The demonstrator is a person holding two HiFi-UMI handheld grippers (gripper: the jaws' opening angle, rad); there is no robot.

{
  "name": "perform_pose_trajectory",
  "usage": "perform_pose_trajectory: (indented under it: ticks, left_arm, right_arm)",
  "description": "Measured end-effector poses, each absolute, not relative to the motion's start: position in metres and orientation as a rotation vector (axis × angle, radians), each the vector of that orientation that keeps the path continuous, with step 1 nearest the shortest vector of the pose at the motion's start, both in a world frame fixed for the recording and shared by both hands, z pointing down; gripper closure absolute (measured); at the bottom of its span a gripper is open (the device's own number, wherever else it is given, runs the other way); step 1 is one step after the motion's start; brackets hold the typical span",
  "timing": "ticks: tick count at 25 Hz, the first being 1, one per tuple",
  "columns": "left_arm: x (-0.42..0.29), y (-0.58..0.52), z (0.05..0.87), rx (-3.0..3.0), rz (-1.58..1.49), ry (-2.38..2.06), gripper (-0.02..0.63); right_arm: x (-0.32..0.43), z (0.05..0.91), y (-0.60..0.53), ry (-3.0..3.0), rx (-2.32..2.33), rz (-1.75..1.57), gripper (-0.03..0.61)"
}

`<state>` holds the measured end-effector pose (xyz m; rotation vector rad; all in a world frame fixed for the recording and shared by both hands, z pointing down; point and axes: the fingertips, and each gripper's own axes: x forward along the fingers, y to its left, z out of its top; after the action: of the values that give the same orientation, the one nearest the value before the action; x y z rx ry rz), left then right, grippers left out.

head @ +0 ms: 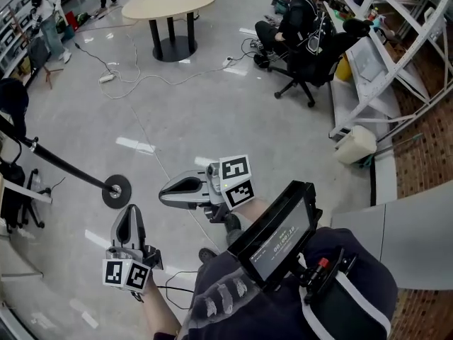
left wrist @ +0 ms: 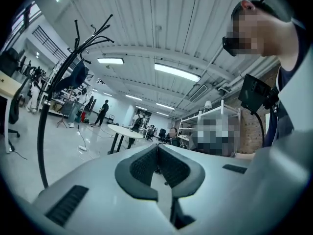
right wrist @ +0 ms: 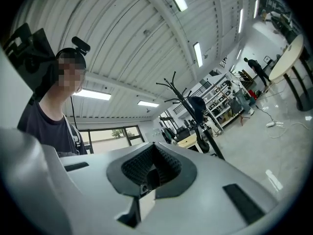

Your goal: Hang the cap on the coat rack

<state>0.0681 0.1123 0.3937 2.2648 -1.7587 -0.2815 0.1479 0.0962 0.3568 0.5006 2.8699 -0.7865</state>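
Observation:
The black coat rack (head: 64, 165) leans across the left of the head view, its round base (head: 117, 192) on the floor. A dark cap (head: 13, 98) hangs on its upper hooks. The left gripper view shows the cap (left wrist: 77, 74) on the rack (left wrist: 49, 111) at the left. In the right gripper view the cap (right wrist: 197, 104) hangs on the rack (right wrist: 183, 94) at mid-distance. My left gripper (head: 130, 212) is shut and holds nothing, just below the rack's base. My right gripper (head: 165, 192) is also shut and holds nothing, pointing left toward that base. Both stand apart from the cap.
A round table (head: 168, 2) stands at the back. A person sits in an office chair (head: 304, 55) at the upper right. Cables (head: 134, 76) trail over the floor. White shelving frames (head: 396, 62) and a white canister (head: 356, 144) line the right side.

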Motion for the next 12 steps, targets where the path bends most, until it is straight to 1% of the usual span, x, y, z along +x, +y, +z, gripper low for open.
perform_pose_trajectory:
  ticks: [5, 12]
  left_arm:
    - [0.068, 0.13, 0.414, 2.315, -0.313, -1.631, 0.601]
    - [0.097, 0.141, 0.409, 2.332, -0.327, -1.568, 0.601]
  right_arm:
    - [0.143, 0.378, 0.135, 2.918, 0.423, -0.837, 0.574]
    - [0.174, 0.372, 0.145, 2.897, 0.354, -0.877, 0.574]
